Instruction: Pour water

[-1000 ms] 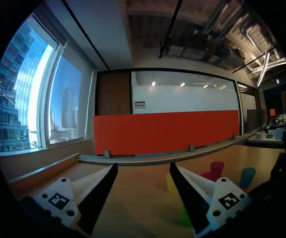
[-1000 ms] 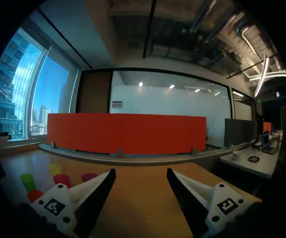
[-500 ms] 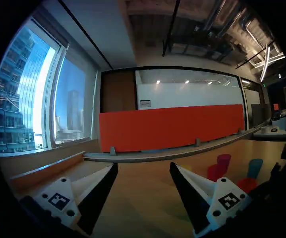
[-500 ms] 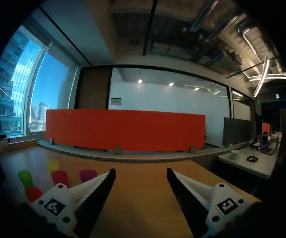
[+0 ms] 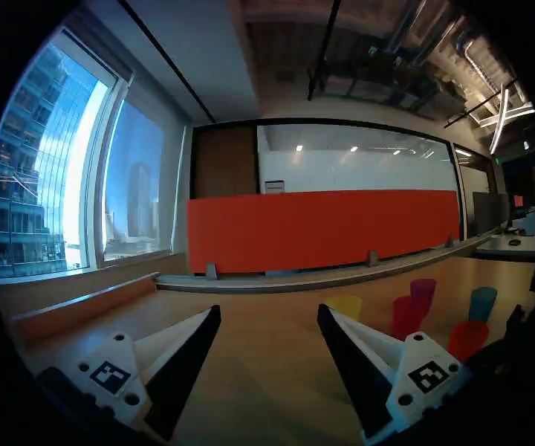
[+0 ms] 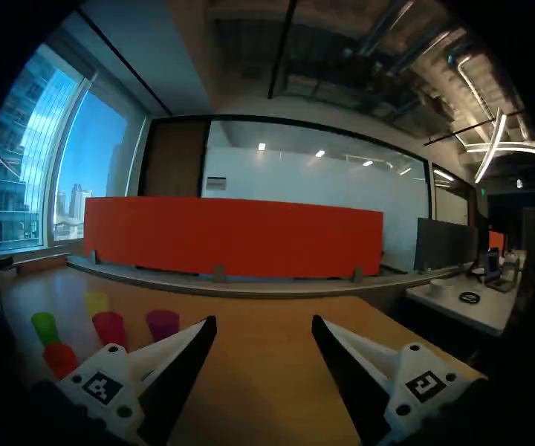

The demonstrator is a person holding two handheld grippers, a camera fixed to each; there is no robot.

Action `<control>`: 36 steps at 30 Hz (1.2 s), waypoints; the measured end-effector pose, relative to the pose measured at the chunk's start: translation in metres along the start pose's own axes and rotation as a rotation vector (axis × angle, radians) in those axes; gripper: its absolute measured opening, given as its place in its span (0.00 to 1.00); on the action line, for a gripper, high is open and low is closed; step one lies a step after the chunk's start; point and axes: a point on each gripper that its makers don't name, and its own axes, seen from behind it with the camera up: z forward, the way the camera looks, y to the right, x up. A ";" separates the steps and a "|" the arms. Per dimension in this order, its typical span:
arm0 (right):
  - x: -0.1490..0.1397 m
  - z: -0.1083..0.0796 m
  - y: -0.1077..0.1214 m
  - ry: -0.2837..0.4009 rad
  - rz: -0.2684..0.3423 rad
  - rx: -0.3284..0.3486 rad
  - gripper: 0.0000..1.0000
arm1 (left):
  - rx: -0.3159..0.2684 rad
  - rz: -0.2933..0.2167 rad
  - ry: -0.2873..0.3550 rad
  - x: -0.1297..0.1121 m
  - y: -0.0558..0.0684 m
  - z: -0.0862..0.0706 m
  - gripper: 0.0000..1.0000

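L gripper (image 5: 267, 308): jaws wide apart, empty, above wooden table (image 5: 267, 386) | R gripper (image 6: 263, 320): jaws wide apart, empty | coloured cups (image 5: 403, 316): upright on table, right of L gripper, left of R gripper, untouched | far: orange partition (image 5: 319, 227), windows (image 5: 44, 193) at left

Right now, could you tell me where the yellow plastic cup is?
The yellow cup stands on the wooden table, just left of the red plastic cup in the left gripper view.
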 end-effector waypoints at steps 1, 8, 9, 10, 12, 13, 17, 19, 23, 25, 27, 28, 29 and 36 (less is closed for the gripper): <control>0.000 0.000 0.000 0.000 0.001 0.000 0.99 | 0.000 -0.002 -0.003 -0.002 0.000 0.001 0.97; -0.002 0.001 0.000 -0.005 0.000 -0.002 0.99 | -0.001 -0.008 -0.013 -0.014 0.001 0.004 0.97; -0.002 0.001 0.000 -0.006 -0.001 -0.002 0.99 | -0.001 -0.008 -0.012 -0.015 0.000 0.005 0.97; -0.002 0.001 0.000 -0.007 -0.001 -0.002 0.99 | -0.001 -0.010 -0.014 -0.016 0.000 0.005 0.97; -0.002 0.002 0.000 -0.009 -0.003 -0.002 0.99 | 0.001 -0.014 -0.016 -0.018 -0.001 0.005 0.97; -0.002 0.003 0.000 -0.008 -0.002 -0.002 0.99 | 0.001 -0.017 -0.019 -0.019 -0.002 0.005 0.97; -0.002 0.004 -0.001 -0.009 -0.001 0.000 0.99 | -0.003 -0.034 -0.026 -0.021 -0.003 0.006 0.97; -0.002 0.004 -0.001 -0.009 -0.001 0.001 0.99 | -0.005 -0.041 -0.031 -0.023 -0.004 0.007 0.97; -0.003 0.005 -0.002 -0.009 -0.004 0.003 0.99 | -0.007 -0.044 -0.046 -0.027 -0.004 0.009 0.97; -0.003 0.006 -0.002 -0.011 -0.006 0.003 0.99 | -0.009 -0.044 -0.053 -0.029 -0.003 0.010 0.97; -0.004 0.006 -0.002 -0.012 -0.008 0.003 0.99 | -0.013 -0.043 -0.059 -0.031 -0.002 0.011 0.97; -0.004 0.006 -0.002 -0.012 -0.008 0.003 0.99 | -0.012 -0.043 -0.062 -0.031 -0.002 0.011 0.97; -0.004 0.006 -0.002 -0.013 -0.009 0.004 0.99 | -0.011 -0.043 -0.064 -0.032 -0.003 0.011 0.97; -0.002 0.007 -0.002 -0.012 -0.010 0.003 0.99 | -0.010 -0.043 -0.067 -0.032 -0.003 0.012 0.97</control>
